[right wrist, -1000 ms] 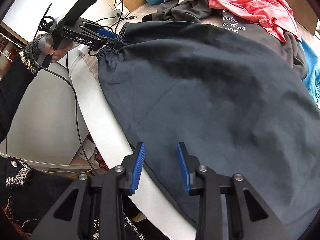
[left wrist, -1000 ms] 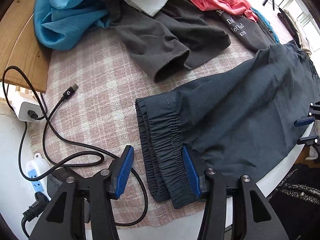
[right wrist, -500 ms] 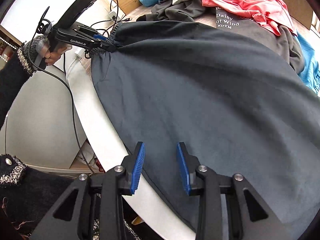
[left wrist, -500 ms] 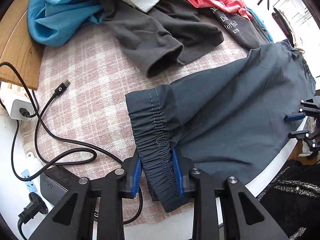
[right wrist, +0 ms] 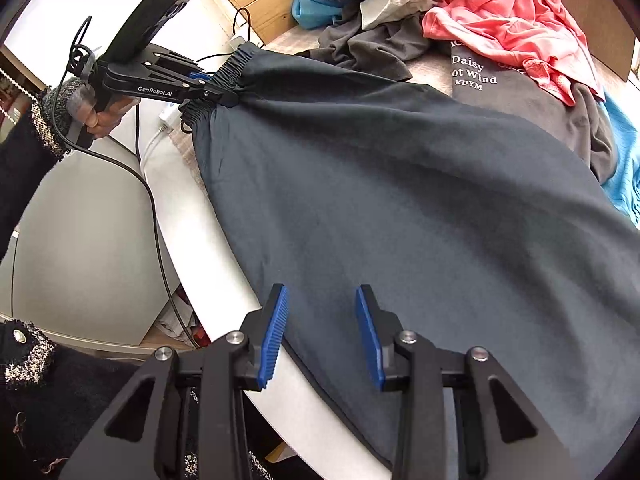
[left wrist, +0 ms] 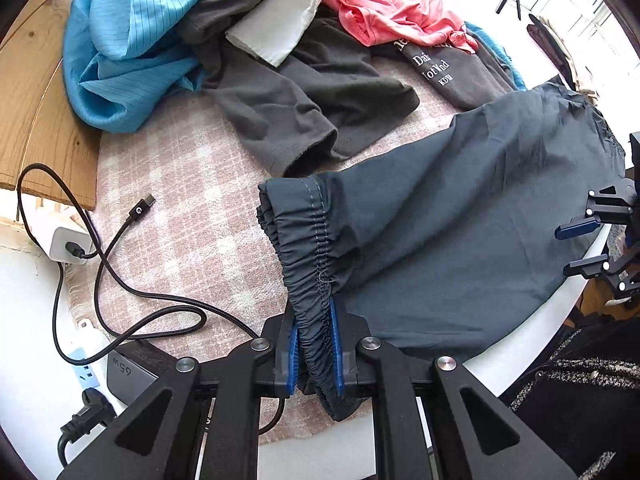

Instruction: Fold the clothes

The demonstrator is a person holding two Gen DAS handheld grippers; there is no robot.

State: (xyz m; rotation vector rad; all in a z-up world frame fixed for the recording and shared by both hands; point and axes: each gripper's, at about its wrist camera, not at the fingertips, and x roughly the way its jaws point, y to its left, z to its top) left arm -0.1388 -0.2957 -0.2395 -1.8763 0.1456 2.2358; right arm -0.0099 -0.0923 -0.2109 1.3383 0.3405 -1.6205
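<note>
Garments: five. Left gripper [left wrist: 314, 350] closing on shorts [left wrist: 460, 232] waistband.

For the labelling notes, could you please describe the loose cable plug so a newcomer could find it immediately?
Start at the pink checked cloth covering the table. Left of the dark shorts, a black cable loops across it. Its free end is the plug, the only connector plugged into nothing.

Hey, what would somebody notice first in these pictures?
The big dark navy elastic-waist garment spread over the white round table's near edge. The left claw is closing on its gathered waistband, while the right claw hangs open above its hem. Behind, a coral-pink crumpled top crowns the clothes pile.
</note>
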